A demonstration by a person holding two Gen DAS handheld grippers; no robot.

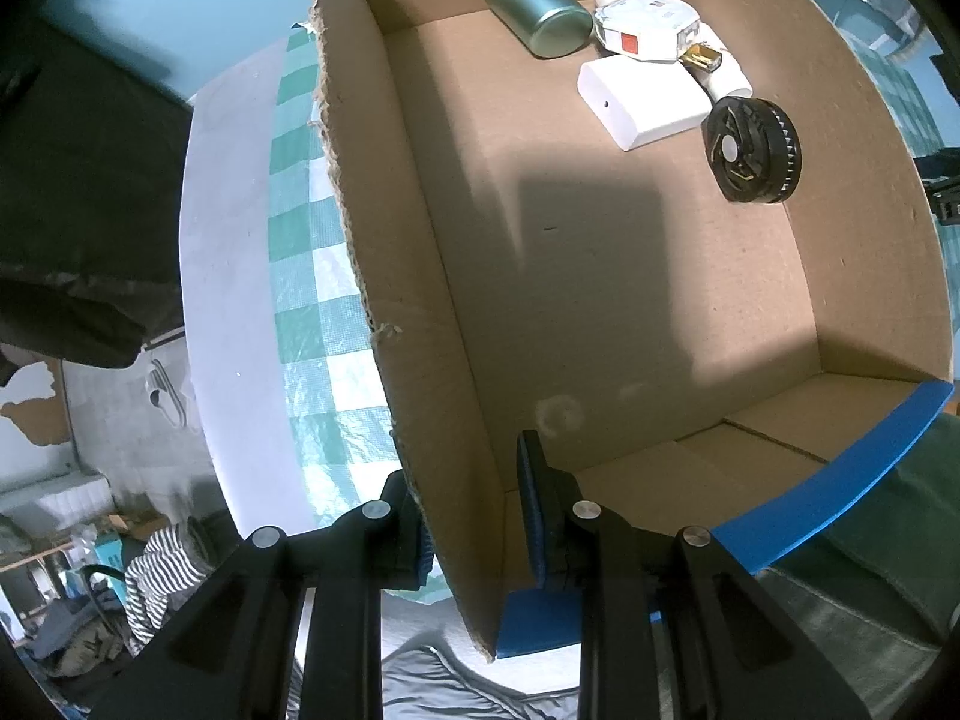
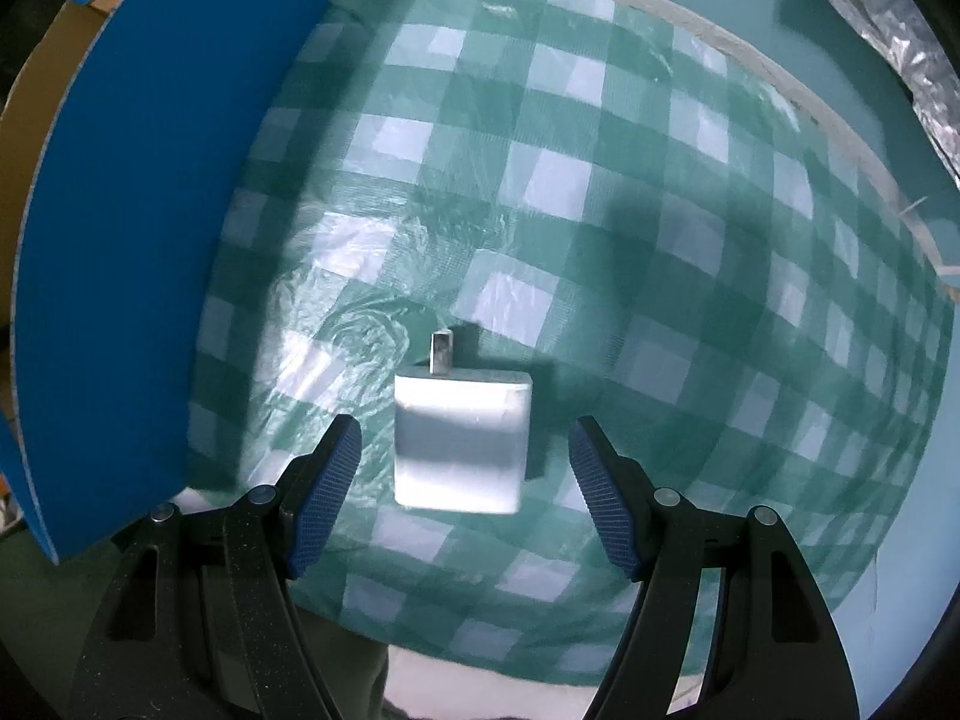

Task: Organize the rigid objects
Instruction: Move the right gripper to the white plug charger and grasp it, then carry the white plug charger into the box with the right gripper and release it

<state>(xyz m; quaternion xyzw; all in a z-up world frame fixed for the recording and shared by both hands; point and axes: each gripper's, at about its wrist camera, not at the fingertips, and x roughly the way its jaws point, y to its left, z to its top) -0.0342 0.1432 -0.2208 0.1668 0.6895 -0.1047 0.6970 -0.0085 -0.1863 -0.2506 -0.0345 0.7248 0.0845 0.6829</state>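
Observation:
My left gripper (image 1: 474, 510) is shut on the near side wall of a cardboard box (image 1: 420, 372), one finger outside and one inside. Inside the box at its far end lie a green tin (image 1: 537, 9), a white flat box (image 1: 642, 99), a white device with a red square (image 1: 648, 30) and a black round fan (image 1: 753, 150). My right gripper (image 2: 465, 480) is open, its fingers on either side of a white charger plug (image 2: 459, 438) that lies on the checked cloth, pins pointing away.
A green-and-white checked cloth (image 2: 600, 180) covers the table. The box's blue outer wall (image 2: 132, 228) stands just left of my right gripper. The table's far edge (image 2: 840, 138) curves at the upper right, with crinkled foil (image 2: 900, 42) beyond it.

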